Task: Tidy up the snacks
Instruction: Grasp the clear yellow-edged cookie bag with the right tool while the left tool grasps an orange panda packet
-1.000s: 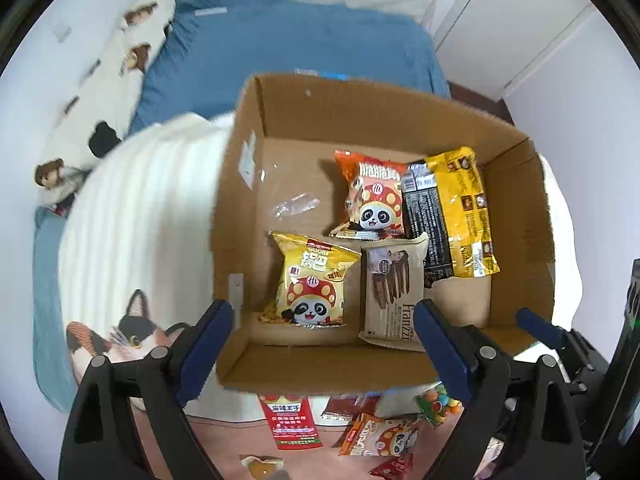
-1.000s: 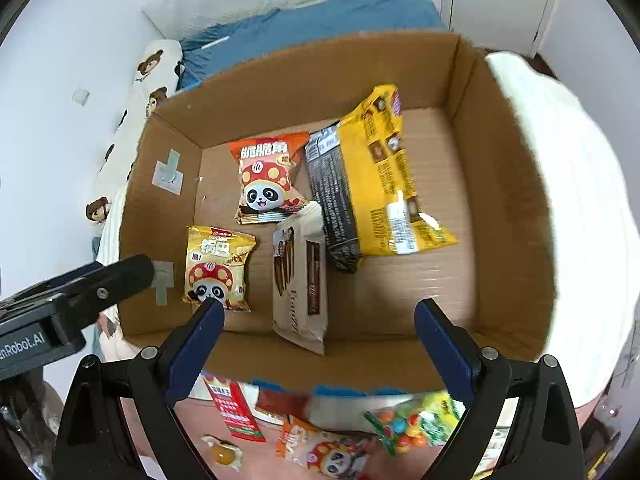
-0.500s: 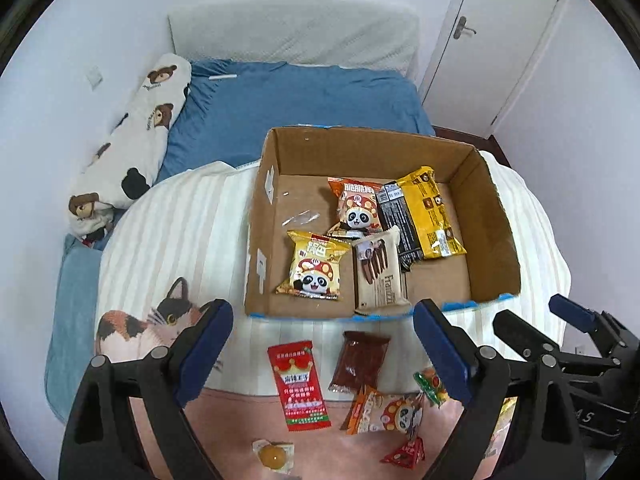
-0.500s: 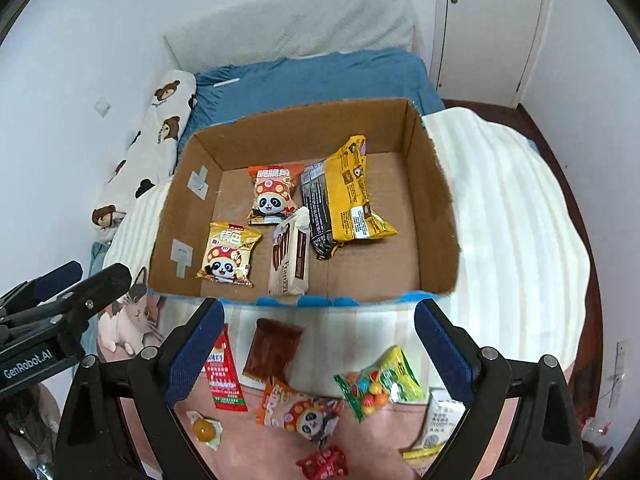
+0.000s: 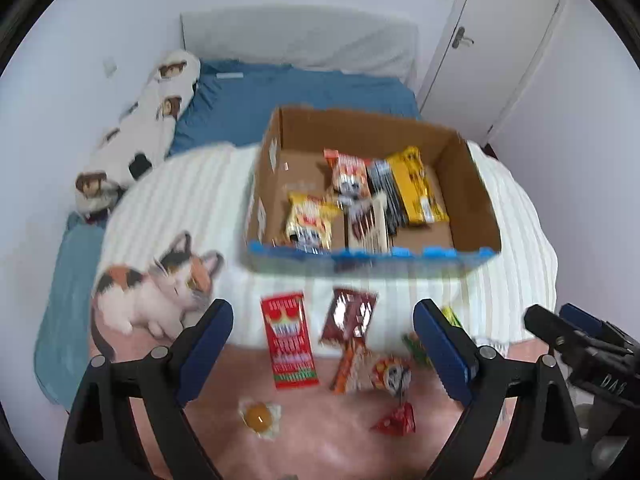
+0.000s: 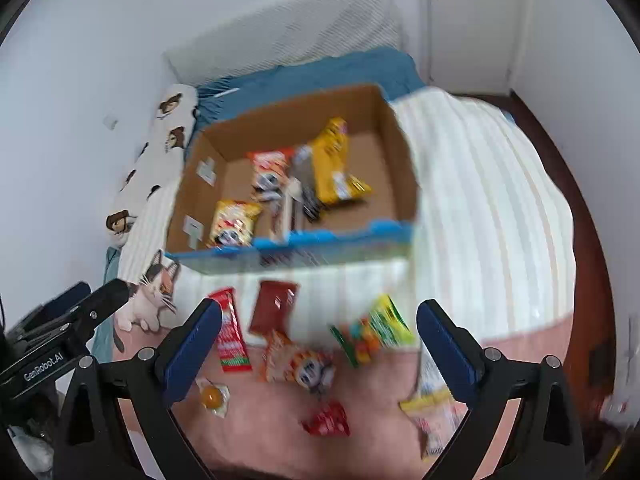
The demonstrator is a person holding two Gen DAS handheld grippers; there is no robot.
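Right wrist: loose snacks (image 6: 298, 366) before box (image 6: 384, 240).

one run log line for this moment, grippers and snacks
left gripper: open, empty | right gripper: open, empty | box: four packs inside | loose snacks: on blanket before box
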